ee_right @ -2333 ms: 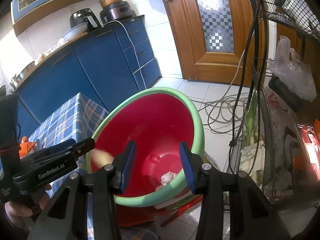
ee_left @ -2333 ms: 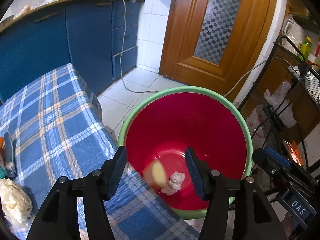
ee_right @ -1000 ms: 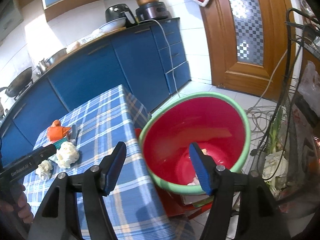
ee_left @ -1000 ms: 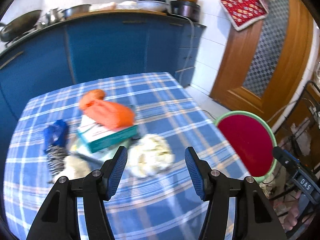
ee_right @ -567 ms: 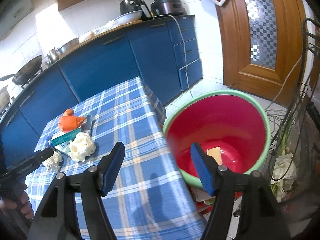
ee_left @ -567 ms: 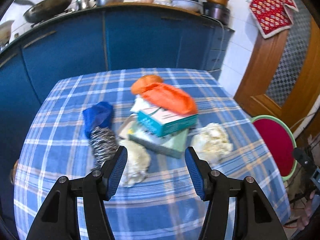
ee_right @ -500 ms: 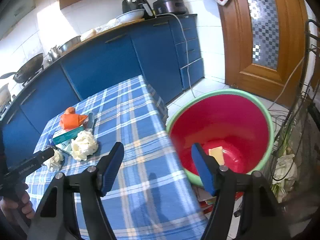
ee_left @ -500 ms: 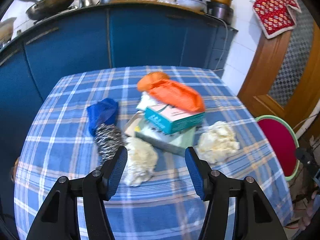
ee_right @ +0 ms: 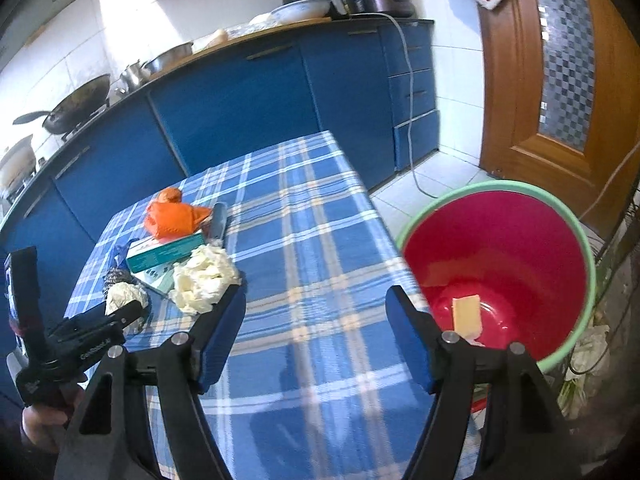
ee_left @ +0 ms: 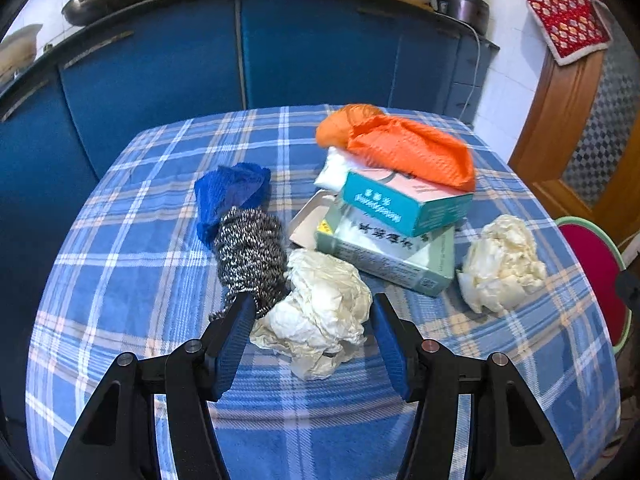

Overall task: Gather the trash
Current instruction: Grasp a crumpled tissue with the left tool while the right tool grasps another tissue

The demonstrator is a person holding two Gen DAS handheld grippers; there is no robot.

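Crumpled white paper wad (ee_left: pixel 320 312) — probably light, squashy — bracketed by spread left claw (ee_left: pixel 312 340); pinch mid-bulk.

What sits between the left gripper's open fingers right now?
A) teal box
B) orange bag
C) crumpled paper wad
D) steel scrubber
C: in the left wrist view the left gripper is open with the crumpled paper wad lying between its fingers on the plaid tablecloth; the steel scrubber sits just beyond the left finger.
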